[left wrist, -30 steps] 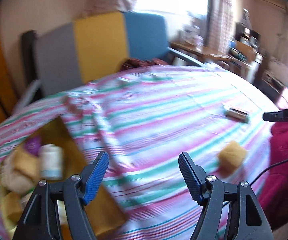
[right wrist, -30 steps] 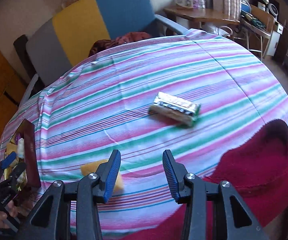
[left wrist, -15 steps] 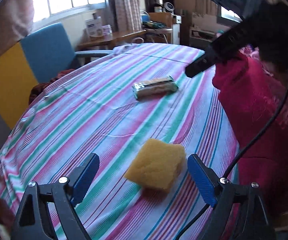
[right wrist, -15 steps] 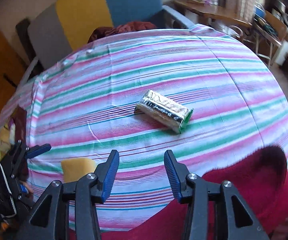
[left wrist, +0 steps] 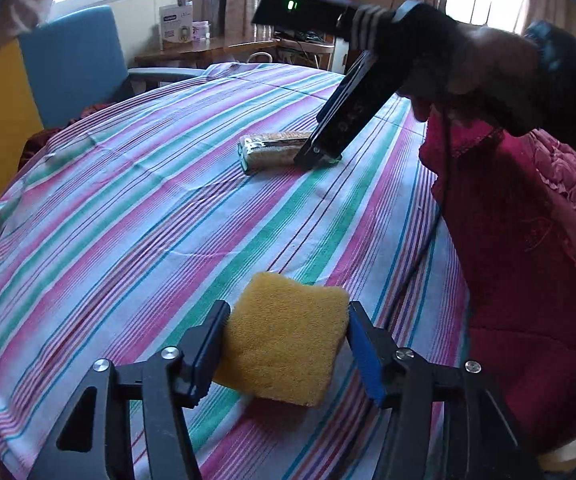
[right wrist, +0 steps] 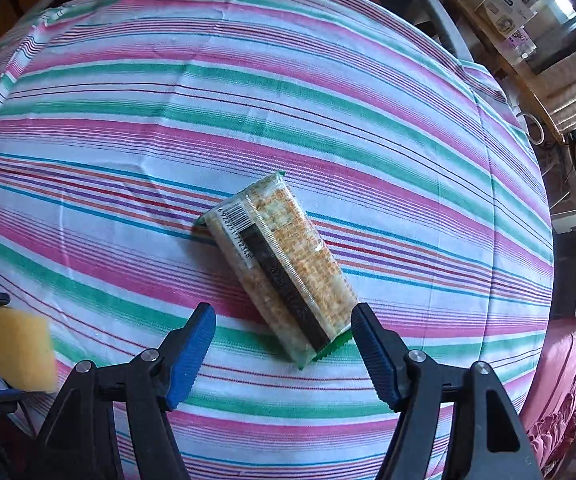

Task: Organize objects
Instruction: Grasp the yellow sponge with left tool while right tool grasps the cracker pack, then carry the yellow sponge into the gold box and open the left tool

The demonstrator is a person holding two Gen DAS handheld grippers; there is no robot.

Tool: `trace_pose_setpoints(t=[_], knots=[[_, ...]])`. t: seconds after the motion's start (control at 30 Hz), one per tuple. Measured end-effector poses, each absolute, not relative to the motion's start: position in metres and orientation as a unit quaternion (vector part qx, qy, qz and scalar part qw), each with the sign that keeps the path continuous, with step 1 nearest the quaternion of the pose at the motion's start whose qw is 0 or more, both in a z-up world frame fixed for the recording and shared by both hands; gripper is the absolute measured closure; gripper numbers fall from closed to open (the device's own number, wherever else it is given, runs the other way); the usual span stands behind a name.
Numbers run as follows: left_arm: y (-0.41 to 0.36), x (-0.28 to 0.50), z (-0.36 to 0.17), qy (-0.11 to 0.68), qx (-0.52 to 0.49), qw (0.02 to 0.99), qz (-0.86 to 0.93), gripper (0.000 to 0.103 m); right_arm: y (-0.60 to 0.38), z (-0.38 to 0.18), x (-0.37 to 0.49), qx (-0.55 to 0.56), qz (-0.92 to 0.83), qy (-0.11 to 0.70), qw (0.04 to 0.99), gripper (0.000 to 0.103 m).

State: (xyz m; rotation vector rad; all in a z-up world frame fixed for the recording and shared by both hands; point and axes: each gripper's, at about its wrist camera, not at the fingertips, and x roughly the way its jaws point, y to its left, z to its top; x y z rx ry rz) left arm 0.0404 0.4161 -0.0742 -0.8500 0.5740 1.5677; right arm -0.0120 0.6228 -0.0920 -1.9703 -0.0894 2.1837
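Observation:
A yellow sponge point(left wrist: 284, 344) lies on the striped tablecloth point(left wrist: 128, 220) near the table's front edge. My left gripper point(left wrist: 288, 332) is closing on it, and both blue pads touch its sides. The right wrist view shows the sponge point(right wrist: 20, 352) at the far left, between the left fingers. A clear packet of crackers point(right wrist: 284, 264) with a dark band lies in the middle of the table. My right gripper point(right wrist: 282, 336) points steeply down over the packet's near end with its jaws opening. That end sits between the pads, and neither pad touches it. A gloved hand holds this gripper point(left wrist: 318, 156).
A dark red cloth point(left wrist: 528, 260) hangs over the table's right edge. A black cable point(left wrist: 436, 220) runs down from the right gripper across it. A blue and yellow chair point(left wrist: 72, 60) stands behind the table. Further back is a wooden desk point(left wrist: 208, 46) with boxes.
My left gripper swung from the box of items to the sponge and closed around it. My right gripper came down over the cracker packet, rolled, and spread its jaws wider.

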Motion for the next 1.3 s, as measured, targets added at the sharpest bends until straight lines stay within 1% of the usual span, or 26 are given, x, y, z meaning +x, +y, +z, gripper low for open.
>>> trace_pose_setpoints(t=[0.1,0.2,0.23,0.27,0.33,0.47,0.67,0.83,1.0,1.13,1.3], knots=[[0.404,0.033,-0.069,0.220,-0.379,0.584,0.683,0.045,0.629,-0.102,-0.021,-0.671,0.732,-0.040,0.105,0.030],[0.387,0.024,-0.062,0.196,-0.388,0.571,0.696,0.046,0.637,-0.103,-0.027,-0.669,0.737,-0.019,0.099,0.031],[0.380,0.021,-0.061,0.188,-0.393,0.564,0.702,0.046,0.638,-0.103,-0.028,-0.669,0.737,-0.013,0.097,0.033],[0.373,0.016,-0.060,0.181,-0.399,0.557,0.706,0.046,0.638,-0.103,-0.028,-0.668,0.739,-0.006,0.093,0.043],[0.360,0.011,-0.060,0.173,-0.405,0.539,0.718,0.046,0.635,-0.101,-0.026,-0.665,0.741,0.003,0.091,0.048],[0.338,-0.005,-0.064,0.146,-0.423,0.502,0.740,0.046,0.618,-0.098,-0.021,-0.662,0.744,0.010,0.093,0.049],[0.304,-0.023,-0.056,0.115,-0.426,0.448,0.778,0.046,0.563,-0.086,-0.024,-0.632,0.771,0.036,0.073,0.049],[0.279,-0.026,-0.039,0.107,-0.405,0.401,0.814,0.046,0.513,-0.089,-0.034,-0.617,0.782,0.064,0.061,0.049],[0.252,-0.023,-0.020,0.106,-0.377,0.356,0.848,0.046,0.473,-0.089,-0.036,-0.599,0.796,0.053,0.070,0.049],[0.229,-0.021,-0.009,0.100,-0.364,0.323,0.868,0.046,0.459,-0.094,-0.030,-0.585,0.805,0.033,0.089,0.049],[0.205,-0.017,0.004,0.089,-0.345,0.292,0.888,0.046,0.466,-0.095,-0.027,-0.581,0.807,0.066,0.081,0.049]])
